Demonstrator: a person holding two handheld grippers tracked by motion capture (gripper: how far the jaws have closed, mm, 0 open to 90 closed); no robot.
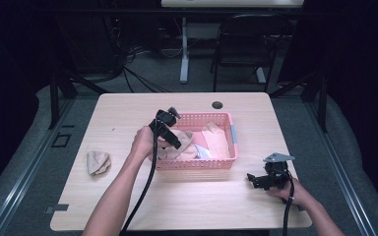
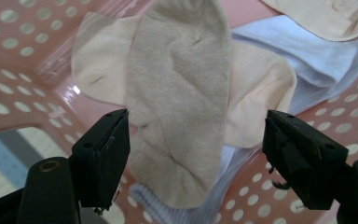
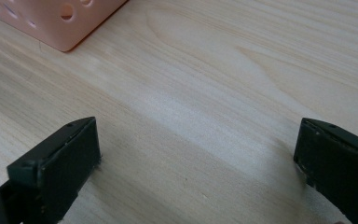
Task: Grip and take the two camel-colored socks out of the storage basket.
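The wooden table [image 1: 128, 201] bears a pink basket [image 1: 197, 164] and a beige sock [image 1: 98, 162].

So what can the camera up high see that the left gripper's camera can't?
The high view takes in the whole table, a folded sock lying left of the basket, and the right gripper resting open near the table's right edge. The left gripper view adds the close-up: a beige sock between its open jaws, untouched. Both show the pink basket of socks.
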